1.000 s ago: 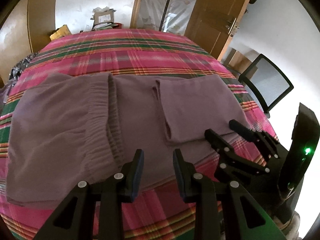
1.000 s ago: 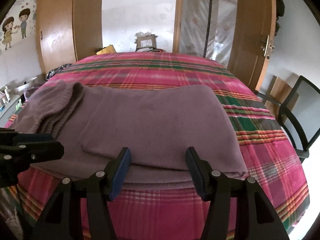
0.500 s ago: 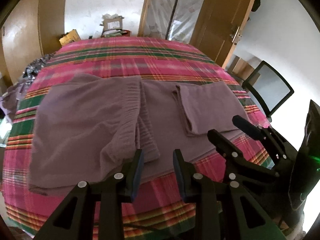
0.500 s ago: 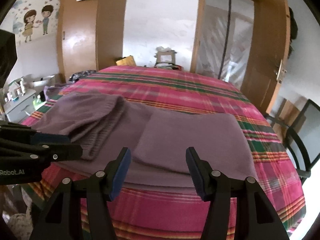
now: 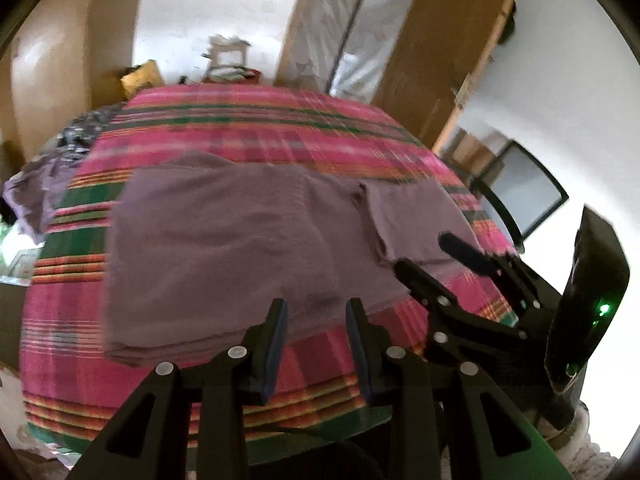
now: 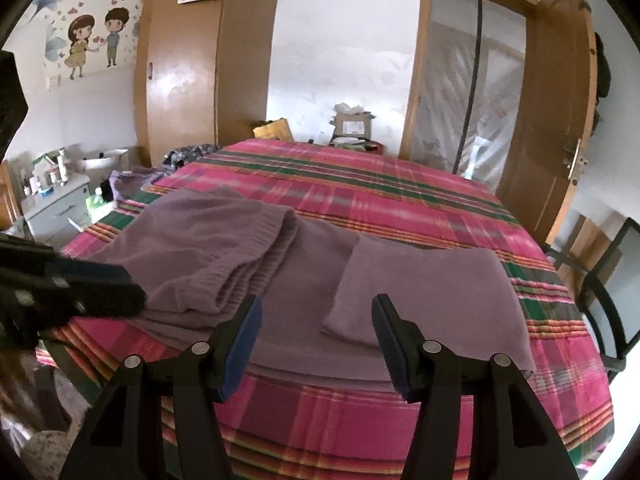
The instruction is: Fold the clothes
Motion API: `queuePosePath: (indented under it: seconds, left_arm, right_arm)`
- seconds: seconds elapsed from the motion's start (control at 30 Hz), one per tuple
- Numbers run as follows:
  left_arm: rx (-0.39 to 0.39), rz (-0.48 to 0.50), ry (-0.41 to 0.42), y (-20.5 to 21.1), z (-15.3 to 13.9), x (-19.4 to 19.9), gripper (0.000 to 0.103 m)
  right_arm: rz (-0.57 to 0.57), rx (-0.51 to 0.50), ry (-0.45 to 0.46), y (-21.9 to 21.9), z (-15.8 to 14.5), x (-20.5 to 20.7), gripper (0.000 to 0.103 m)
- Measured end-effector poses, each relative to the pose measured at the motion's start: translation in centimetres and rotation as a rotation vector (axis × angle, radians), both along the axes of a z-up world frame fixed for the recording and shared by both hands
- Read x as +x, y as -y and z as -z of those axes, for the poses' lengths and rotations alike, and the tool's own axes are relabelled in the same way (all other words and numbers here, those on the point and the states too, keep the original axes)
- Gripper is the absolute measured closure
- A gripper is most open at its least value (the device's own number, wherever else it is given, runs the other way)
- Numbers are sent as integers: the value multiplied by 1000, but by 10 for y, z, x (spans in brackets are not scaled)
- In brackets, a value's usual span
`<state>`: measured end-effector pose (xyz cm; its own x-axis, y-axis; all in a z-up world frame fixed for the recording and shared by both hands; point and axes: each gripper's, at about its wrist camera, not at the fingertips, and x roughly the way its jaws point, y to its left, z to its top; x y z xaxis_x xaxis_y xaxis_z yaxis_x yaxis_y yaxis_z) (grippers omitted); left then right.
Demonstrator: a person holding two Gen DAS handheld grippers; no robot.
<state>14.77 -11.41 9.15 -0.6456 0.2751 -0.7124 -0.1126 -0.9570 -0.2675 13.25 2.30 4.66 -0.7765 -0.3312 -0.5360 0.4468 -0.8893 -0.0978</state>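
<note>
A mauve knitted garment [image 5: 224, 248] lies partly folded on the pink plaid bed [image 5: 256, 128]; a folded part [image 5: 416, 220] rests on its right end. In the right wrist view the garment [image 6: 208, 256] has a ribbed hem folded over at left and a flat folded flap [image 6: 432, 288] at right. My left gripper [image 5: 316, 320] is open and empty, above the bed's near edge, short of the garment. My right gripper [image 6: 316, 316] is open and empty, held back over the garment's near edge; it also shows in the left wrist view [image 5: 436, 256].
A black chair [image 6: 608, 280] stands right of the bed. A wooden door [image 6: 556, 112] and a wardrobe [image 6: 180, 80] stand behind. A white bedside cabinet [image 6: 60, 204] with bottles and loose clothes [image 5: 36, 196] are at the left. Boxes [image 6: 352, 128] sit beyond the bed's far end.
Both grippers have drawn back and risen from the garment, so more of the bed and room shows. Both stay open and empty. The garment has not visibly moved.
</note>
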Motion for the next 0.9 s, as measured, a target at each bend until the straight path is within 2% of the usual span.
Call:
queuePosePath:
  seconds: [0.17,0.3,0.4,0.53,0.67,0.87,0.9]
  left_arm:
    - [41,-159,30,55,8,1,69]
    - [41,-229,58,83,19,4,69]
    - [35,-283,95,103,33,5,69]
    - [93,-307,151,122,50,2,69]
    - [66,-323,172,124,58,-3,69]
    - [77,-312,191,126,65,-5,68]
    - [75,-311,193,125,65,-5,68]
  right_arm:
    - [-50,7,-3,20,1,-1,43]
    - [-88,-5,15,31,3,-7,43]
    - [-123,-56,83,35,9,-16,43]
    - [-134,-158,209,35,20,-40,43]
    - [-149,-260,325,36,31,-58,43]
    - [-161,-298,374,41,37,-61,44]
    - [-160,-304,379,41,37,-62,48]
